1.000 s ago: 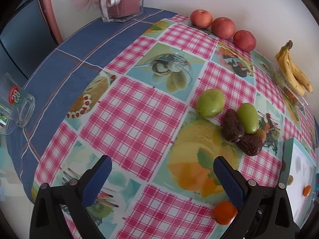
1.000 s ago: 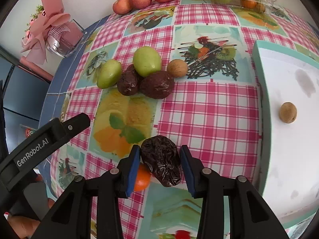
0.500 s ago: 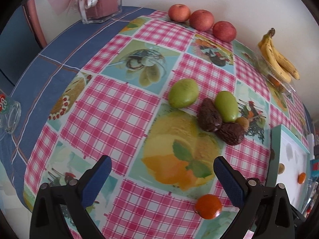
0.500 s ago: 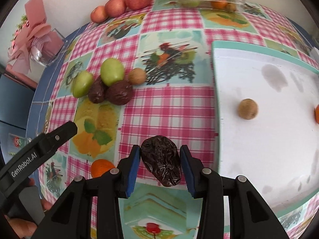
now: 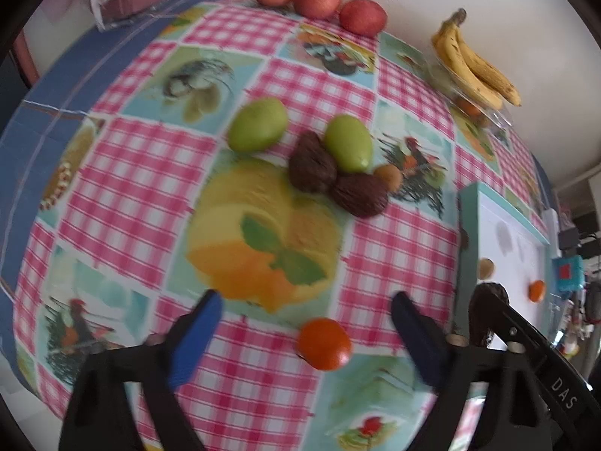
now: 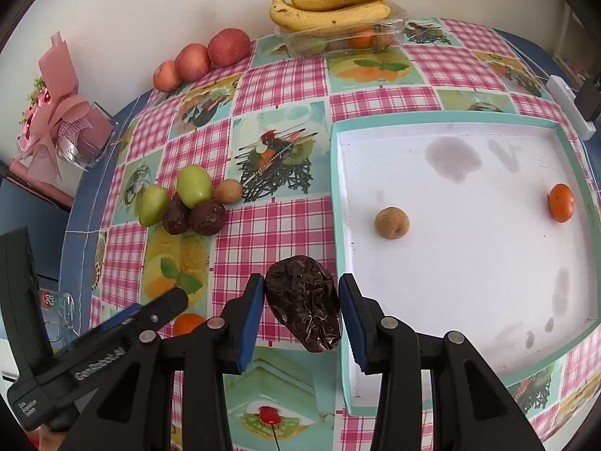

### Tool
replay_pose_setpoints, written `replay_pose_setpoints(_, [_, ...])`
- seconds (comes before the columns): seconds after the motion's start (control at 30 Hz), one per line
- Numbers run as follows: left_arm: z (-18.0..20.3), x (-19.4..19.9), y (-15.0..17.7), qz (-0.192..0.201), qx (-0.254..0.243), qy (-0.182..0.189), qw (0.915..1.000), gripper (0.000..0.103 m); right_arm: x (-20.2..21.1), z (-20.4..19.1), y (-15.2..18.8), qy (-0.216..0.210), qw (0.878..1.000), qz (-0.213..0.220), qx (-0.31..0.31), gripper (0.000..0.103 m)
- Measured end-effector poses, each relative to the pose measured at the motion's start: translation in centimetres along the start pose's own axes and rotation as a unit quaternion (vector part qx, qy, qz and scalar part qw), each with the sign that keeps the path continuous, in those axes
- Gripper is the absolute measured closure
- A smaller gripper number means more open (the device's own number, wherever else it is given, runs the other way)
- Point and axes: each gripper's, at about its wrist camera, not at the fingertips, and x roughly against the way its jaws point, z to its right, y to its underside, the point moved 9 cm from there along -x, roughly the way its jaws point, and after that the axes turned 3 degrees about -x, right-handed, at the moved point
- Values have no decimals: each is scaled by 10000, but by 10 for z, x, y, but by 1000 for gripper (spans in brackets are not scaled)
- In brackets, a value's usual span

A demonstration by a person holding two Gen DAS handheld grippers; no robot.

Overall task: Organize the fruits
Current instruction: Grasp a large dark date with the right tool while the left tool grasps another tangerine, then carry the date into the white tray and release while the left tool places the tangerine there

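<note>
Right wrist view: right gripper (image 6: pixel 302 310) pinches a wrinkled dark fruit (image 6: pixel 304 302) just left of the white tray (image 6: pixel 340 225); left gripper (image 5: pixel 306 332), blurred, gapes over a half-hidden orange fruit (image 5: pixel 323 344).

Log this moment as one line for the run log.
right gripper: shut on wrinkled dark fruit, beside white tray | left gripper: open above orange fruit | tray holds brown fruit, orange
</note>
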Motion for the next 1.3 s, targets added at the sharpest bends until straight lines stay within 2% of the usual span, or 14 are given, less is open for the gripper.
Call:
replay_pose_setpoints(0.07, [5,-1,4,-76,-42,21,10000,31,4,1,0,2,10000,18,-14,61])
replay_pose_setpoints(0.13, [11,-2,9,-152,-96,62,9998,46,6,2,0,-14,10000,43,-18,61])
replay_pose_setpoints(0.2, [17,-3,13,-225,-129,163,9995,56,9,2,-1,-28,10000,61,-12,61])
replay_pose_setpoints(0.33, [21,-5,18,-303,-253,84,9992,65,13,2,-1,-49,9999,96,-3,61])
replay_pose_setpoints(0.53, [12,-6,22,-374,-199,-71,9991,66,18,4,-1,-76,9999,138,-13,61])
replay_pose_setpoints(0.7, [10,-11,28,-489,-123,13,9987,66,20,6,-1,-90,9998,149,-43,61])
replay_pose_setpoints(0.87, [17,-8,27,-417,-199,37,9989,68,22,9,-1,-125,9997,173,-95,61])
replay_pose_setpoints(1.03, [28,3,18,-186,-294,91,9994,68,26,20,-5,-124,9994,236,-240,61])
replay_pose_setpoints(1.3, [60,17,10,69,-723,168,9972,68,34,85,-12,337,9939,384,-980,61])
